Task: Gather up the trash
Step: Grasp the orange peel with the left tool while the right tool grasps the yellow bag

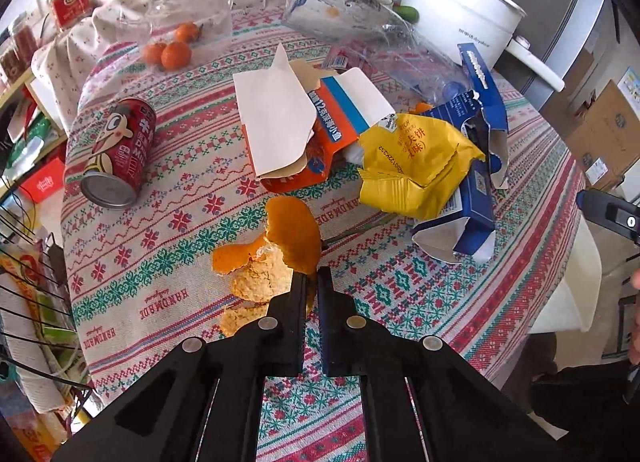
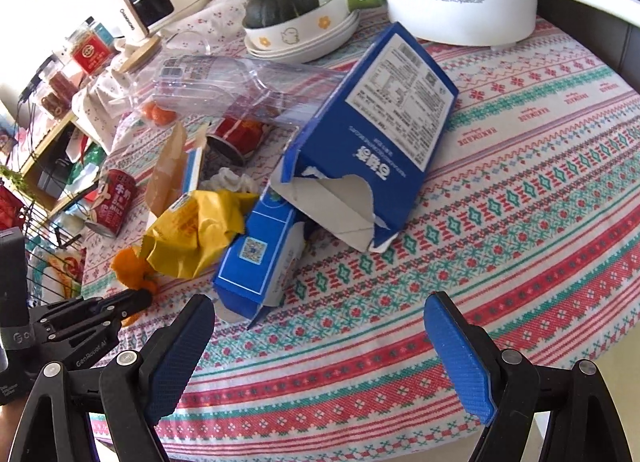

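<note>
The left gripper [image 1: 311,276] pinches the near edge of the orange peel [image 1: 288,238], its jaws drawn tight on it. The peel lies on the patterned tablecloth [image 1: 168,262], just in front of the yellow wrapper [image 1: 416,165]. The right gripper [image 2: 320,314] hangs with its jaws wide and nothing between them, near the torn blue box [image 2: 372,133] beside the wrapper. Left of the wrapper sits an orange-and-white carton [image 1: 296,129]; further left a red can [image 1: 120,149] lies on its side. Beyond stands a white pot [image 1: 460,9].
</note>
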`<action>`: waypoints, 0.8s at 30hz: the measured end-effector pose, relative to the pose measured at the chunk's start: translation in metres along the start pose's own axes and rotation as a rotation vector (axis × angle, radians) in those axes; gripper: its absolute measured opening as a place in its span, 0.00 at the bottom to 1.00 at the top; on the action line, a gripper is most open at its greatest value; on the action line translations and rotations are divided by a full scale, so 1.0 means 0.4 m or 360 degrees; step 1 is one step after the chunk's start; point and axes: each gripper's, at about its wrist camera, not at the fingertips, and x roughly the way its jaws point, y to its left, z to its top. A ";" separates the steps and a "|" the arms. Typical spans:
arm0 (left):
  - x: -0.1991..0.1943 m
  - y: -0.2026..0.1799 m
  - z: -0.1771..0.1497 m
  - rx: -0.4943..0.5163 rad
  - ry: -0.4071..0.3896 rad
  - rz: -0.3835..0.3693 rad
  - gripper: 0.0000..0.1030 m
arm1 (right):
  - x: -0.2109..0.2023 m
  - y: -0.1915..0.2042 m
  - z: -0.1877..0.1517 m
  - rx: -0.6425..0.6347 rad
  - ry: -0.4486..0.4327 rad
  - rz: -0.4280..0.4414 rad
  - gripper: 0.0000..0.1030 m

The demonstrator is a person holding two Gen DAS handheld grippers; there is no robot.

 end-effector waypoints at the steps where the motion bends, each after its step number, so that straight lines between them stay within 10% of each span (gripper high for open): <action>1: -0.010 0.004 -0.003 -0.0010 -0.0012 -0.0013 0.04 | 0.006 0.008 0.001 -0.0007 -0.0002 0.0005 0.87; 12: -0.106 0.072 -0.031 -0.0194 -0.0124 -0.0111 0.04 | 0.095 0.115 0.016 -0.0077 0.0020 0.0163 0.84; 24: -0.119 0.092 -0.031 -0.0261 -0.0124 -0.0173 0.04 | 0.231 0.195 0.057 -0.0291 0.0005 0.0188 0.57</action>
